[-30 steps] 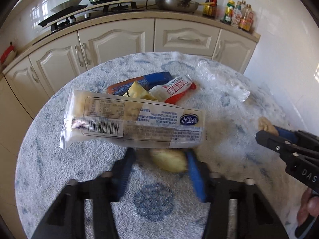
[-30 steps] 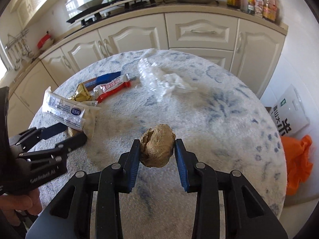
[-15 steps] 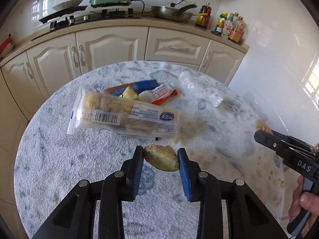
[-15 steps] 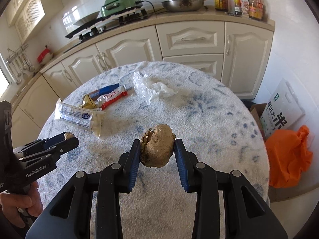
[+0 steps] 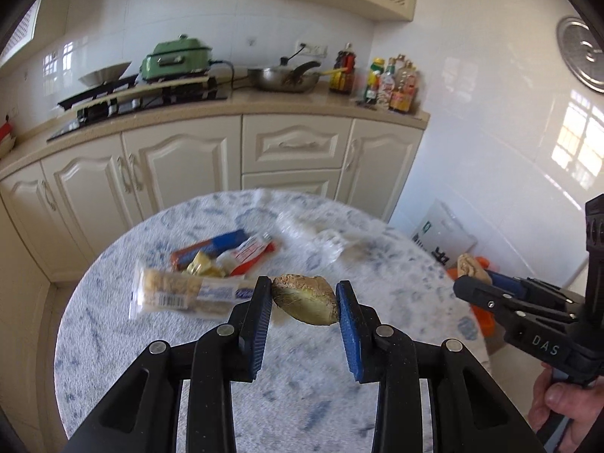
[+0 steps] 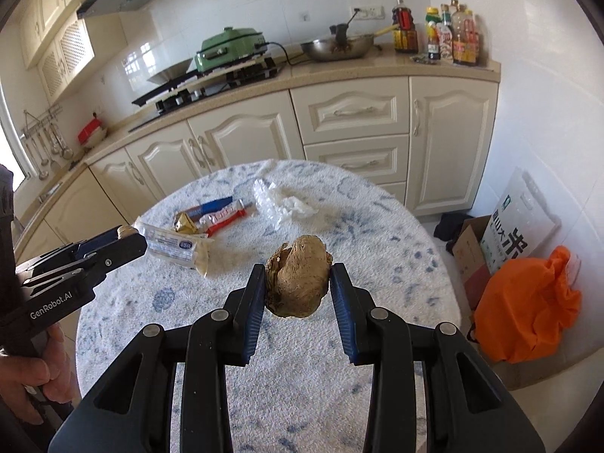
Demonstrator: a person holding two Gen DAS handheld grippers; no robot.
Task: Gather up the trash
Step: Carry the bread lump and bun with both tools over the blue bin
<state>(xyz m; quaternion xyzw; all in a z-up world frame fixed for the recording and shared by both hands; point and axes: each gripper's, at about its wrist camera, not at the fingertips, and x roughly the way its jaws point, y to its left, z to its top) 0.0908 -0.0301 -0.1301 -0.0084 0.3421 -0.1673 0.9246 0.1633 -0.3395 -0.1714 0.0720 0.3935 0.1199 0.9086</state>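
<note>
My left gripper [image 5: 304, 300] is shut on a brown-yellow peel scrap [image 5: 305, 299], held above the round blue-white table [image 5: 151, 339]. My right gripper [image 6: 298, 283] is shut on a tan crumpled lump [image 6: 296, 281], also above the table [image 6: 396, 256]. On the table lie a long clear snack wrapper [image 6: 175, 245], a gold wrapper [image 6: 185, 222], a red-white wrapper [image 6: 222, 217], a blue wrapper [image 6: 211, 204] and crumpled clear plastic [image 6: 281, 202]. The right gripper shows in the left wrist view [image 5: 468, 275]; the left gripper shows in the right wrist view [image 6: 128, 238].
An orange bag [image 6: 524, 309], a cardboard box [image 6: 472, 249] and a white rice sack [image 6: 524, 222] stand on the floor right of the table. Cream cabinets [image 6: 339, 120] with a stove, a pan and bottles run behind.
My left gripper closed on the peel scrap and lifted it off the table. Both grippers rose and pulled back from the table; the right one kept its lump.
</note>
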